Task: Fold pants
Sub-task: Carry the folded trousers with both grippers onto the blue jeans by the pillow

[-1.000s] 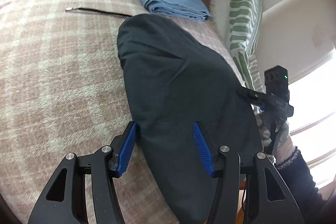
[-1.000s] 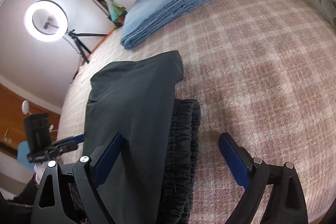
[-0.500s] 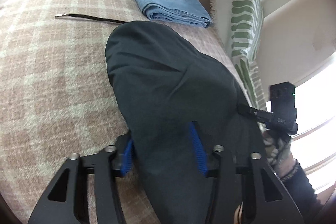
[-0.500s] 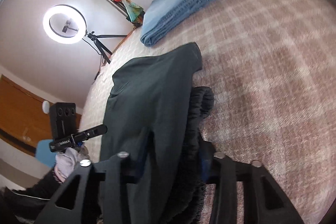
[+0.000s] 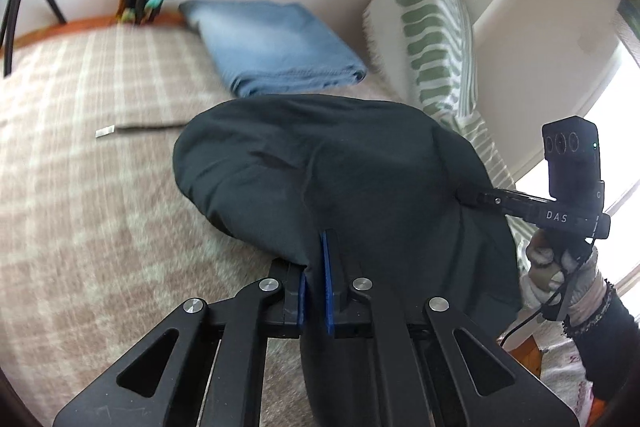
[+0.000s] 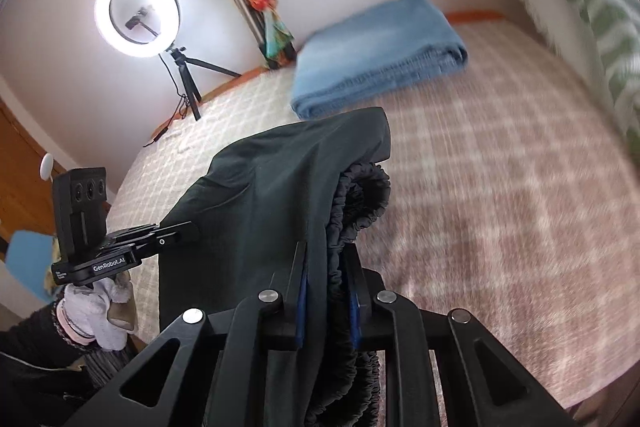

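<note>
The dark pants [image 5: 340, 179] are folded over and lifted at their near end above the plaid bed cover [image 5: 88, 207]. My left gripper [image 5: 316, 279] is shut on the fabric edge. My right gripper [image 6: 326, 287] is shut on the pants [image 6: 272, 179] at the gathered elastic waistband [image 6: 360, 199]. The right gripper also shows in the left wrist view [image 5: 472, 197], clamped on the pants' right side. The left gripper shows in the right wrist view [image 6: 188, 231], clamped on the left side.
Folded blue jeans [image 5: 276, 47] lie at the far end of the bed. A green-patterned pillow [image 5: 436, 39] leans on the wall at the right. A black cord [image 5: 136, 129] lies on the cover. A ring light [image 6: 138, 13] on a tripod stands beyond the bed.
Both grippers went from open around the pants to shut on them. They have lifted the near end, and the views have tilted up.
</note>
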`<state>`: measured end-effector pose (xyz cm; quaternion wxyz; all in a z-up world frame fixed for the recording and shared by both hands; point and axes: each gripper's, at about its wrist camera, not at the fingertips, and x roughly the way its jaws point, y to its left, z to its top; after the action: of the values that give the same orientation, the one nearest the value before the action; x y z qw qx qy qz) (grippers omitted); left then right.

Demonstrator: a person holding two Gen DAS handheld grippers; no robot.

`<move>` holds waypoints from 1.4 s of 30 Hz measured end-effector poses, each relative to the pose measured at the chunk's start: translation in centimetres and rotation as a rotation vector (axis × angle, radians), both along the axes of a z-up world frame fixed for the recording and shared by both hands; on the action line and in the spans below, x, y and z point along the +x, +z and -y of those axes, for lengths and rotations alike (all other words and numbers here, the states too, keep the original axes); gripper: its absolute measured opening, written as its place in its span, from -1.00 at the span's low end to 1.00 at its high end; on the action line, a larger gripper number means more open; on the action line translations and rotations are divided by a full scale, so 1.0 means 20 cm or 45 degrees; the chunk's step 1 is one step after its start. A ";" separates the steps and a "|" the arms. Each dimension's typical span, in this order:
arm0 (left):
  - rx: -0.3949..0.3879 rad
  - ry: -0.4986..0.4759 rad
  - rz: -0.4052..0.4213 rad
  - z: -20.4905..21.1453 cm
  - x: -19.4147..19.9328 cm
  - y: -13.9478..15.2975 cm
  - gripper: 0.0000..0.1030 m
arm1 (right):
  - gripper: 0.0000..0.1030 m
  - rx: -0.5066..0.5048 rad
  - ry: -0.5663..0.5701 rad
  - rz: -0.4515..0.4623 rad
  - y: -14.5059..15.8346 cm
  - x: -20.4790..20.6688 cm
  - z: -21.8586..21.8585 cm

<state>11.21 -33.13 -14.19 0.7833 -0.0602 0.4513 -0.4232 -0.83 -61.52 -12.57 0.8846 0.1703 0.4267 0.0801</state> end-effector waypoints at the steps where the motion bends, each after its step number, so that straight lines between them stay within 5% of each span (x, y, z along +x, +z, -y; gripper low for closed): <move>1: -0.012 -0.001 0.016 0.01 0.01 0.03 -0.90 | -0.73 -0.006 0.000 0.012 0.03 0.00 -0.01; 15: -0.093 -0.014 0.235 0.16 0.41 0.40 -0.90 | -0.73 -0.234 -0.072 0.259 0.50 0.34 0.06; 25: -0.067 0.052 0.341 0.39 0.89 0.50 -0.90 | -0.73 -0.404 -0.165 0.287 0.56 0.89 0.25; 30: -0.042 0.087 0.402 0.47 1.05 0.51 -0.90 | -0.73 -0.472 -0.199 0.246 0.52 1.16 0.30; 33: 0.066 0.110 0.361 0.52 1.14 0.44 -0.90 | -0.73 -0.511 -0.185 0.187 0.41 1.30 0.31; 35: 0.084 0.136 0.367 0.49 1.17 0.42 -0.90 | -0.64 -0.638 -0.216 0.089 0.32 1.41 0.31; 37: 0.050 0.136 0.324 0.41 1.17 0.39 -0.89 | -0.25 -0.759 -0.288 0.025 0.28 1.47 0.33; 38: 0.058 0.137 0.310 0.38 1.18 0.38 -0.89 | -0.24 -0.789 -0.340 -0.005 0.26 1.48 0.36; 42: 0.083 0.123 0.307 0.20 1.13 0.36 -0.74 | -0.10 -0.772 -0.495 -0.096 0.23 1.47 0.48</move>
<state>33.74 -37.14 -7.02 0.8529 -0.0052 0.3639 -0.3742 28.56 -71.10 -7.99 0.8773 -0.0188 0.4229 -0.2262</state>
